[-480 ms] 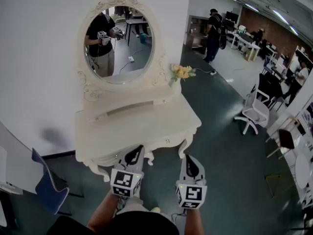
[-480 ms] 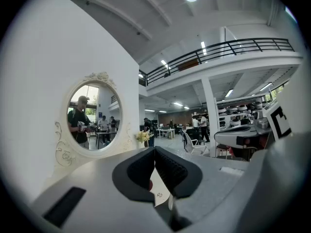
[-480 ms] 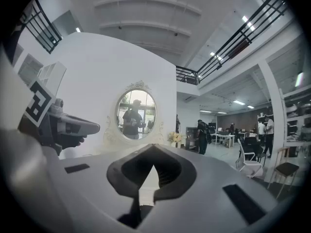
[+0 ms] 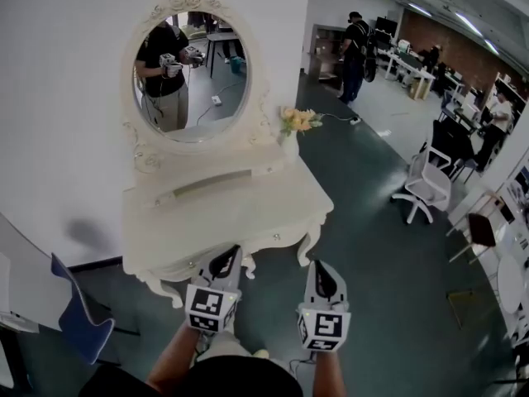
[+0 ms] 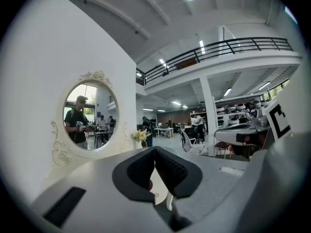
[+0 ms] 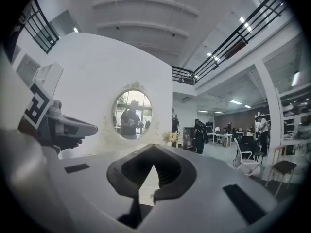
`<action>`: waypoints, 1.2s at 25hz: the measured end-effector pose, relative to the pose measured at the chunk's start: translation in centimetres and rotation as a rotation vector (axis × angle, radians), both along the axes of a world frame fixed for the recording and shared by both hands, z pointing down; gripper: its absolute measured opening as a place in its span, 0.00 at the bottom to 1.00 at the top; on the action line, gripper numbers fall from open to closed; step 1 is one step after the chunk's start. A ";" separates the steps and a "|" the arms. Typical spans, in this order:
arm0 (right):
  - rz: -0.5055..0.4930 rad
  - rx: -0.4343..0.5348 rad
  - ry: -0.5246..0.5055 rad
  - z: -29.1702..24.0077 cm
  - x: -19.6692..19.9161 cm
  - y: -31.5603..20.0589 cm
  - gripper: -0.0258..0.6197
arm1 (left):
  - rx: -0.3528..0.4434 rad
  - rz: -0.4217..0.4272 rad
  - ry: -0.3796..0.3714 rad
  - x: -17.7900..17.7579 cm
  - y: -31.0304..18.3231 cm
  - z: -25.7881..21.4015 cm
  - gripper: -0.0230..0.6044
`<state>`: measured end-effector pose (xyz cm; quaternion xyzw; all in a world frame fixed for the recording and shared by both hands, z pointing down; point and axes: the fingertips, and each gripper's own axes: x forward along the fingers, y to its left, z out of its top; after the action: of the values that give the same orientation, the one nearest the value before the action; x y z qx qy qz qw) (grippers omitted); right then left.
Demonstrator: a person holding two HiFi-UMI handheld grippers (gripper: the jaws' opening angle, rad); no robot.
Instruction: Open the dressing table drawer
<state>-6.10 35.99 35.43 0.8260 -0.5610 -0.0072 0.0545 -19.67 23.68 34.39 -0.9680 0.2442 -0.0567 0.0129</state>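
Observation:
The white dressing table (image 4: 240, 205) stands against the wall with an oval mirror (image 4: 186, 73) above it. Its drawer front (image 4: 263, 241) runs under the front edge, closed, with a small knob showing. My left gripper (image 4: 225, 256) hovers just before the table's front edge, left of the middle, its jaws shut on nothing. My right gripper (image 4: 321, 271) is off the table's front right corner, apart from it, also shut and empty. In the left gripper view the left gripper (image 5: 154, 149) has its tips together. The right gripper (image 6: 153, 148) looks the same in the right gripper view.
Yellow flowers (image 4: 297, 121) sit at the table's back right corner. A blue chair (image 4: 78, 321) stands to the left, by the wall. A white office chair (image 4: 426, 184) and desks with people (image 4: 355, 44) fill the room to the right.
The head view has shifted slightly, so the table sits a little further left in the picture. Both grippers hold their places and stay shut.

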 end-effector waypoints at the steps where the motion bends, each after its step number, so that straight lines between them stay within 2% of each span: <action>1: -0.001 0.002 -0.003 0.0 0.2 0.2 0.04 | 0.001 0.001 0.003 0.3 0.1 -0.2 0.04; 9: 0.019 -0.005 -0.018 0.4 2.6 0.7 0.04 | -0.006 0.027 -0.001 3.1 0.5 -0.1 0.04; 16: 0.058 -0.027 -0.034 1.4 6.7 -0.8 0.04 | -0.004 0.053 -0.007 7.6 -2.1 0.4 0.04; 30: 0.065 -0.049 -0.070 2.6 16.4 -12.1 0.04 | -0.051 0.077 -0.031 17.9 -13.0 1.5 0.04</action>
<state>10.27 23.91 38.00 0.8420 -0.5353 0.0372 0.0553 -1.73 10.67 35.91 -0.9757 0.2049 -0.0773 -0.0060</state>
